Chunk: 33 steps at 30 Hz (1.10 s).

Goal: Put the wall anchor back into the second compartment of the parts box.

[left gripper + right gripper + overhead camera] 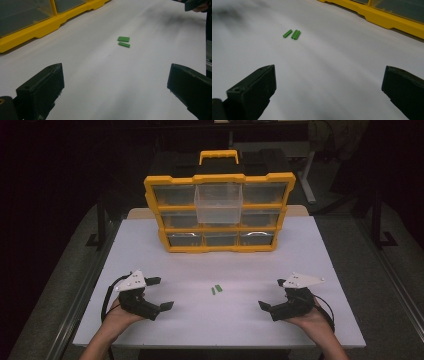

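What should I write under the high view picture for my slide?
Two open grippers, left gripper and right gripper, rest beside two small green pieces before a yellow drawer organizer on a white table.

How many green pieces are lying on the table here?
2. The wider green piece and the narrower green piece lie side by side, close together, mid-table between the grippers. None looks hidden.

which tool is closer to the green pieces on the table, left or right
Left, by a little. The left tool sits to the left of the green pieces and slightly nearer the person; the right tool sits to their right, a bit farther off. Both are open.
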Motion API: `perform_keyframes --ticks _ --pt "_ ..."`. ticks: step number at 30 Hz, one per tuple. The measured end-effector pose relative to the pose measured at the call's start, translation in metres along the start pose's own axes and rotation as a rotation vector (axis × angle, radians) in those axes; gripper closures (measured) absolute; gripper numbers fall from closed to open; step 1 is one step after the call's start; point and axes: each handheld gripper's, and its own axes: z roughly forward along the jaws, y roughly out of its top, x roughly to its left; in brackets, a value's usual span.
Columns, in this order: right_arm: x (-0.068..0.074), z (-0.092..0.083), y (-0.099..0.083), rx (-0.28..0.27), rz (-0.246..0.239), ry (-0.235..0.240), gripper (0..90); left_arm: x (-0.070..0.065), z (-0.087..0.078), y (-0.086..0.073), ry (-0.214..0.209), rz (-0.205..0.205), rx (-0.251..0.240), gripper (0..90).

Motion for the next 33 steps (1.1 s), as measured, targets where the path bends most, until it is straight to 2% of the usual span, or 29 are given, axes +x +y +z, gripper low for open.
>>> perform_keyframes --ticks 11,14,17,23,33 --pt "0.001 0.002 0.007 -0.004 0.018 0.015 0.0 0.000 -0.001 -0.001 0.006 -0.011 -0.012 0.7" --pt "0.002 0.004 0.010 0.001 0.007 0.023 0.0 0.000 -0.001 -0.002 0.004 -0.002 -0.011 0.7" --pt "0.004 0.007 0.015 0.004 -0.005 0.028 0.0 0.001 -0.001 -0.002 0.002 -0.013 -0.017 0.7" --pt "0.007 0.012 0.025 0.018 -0.023 0.020 0.0 0.002 0.001 -0.001 -0.002 -0.011 -0.023 0.8" --pt "0.005 0.020 0.042 0.020 -0.025 0.043 0.0 0.001 -0.001 -0.001 -0.005 -0.010 -0.023 0.8"
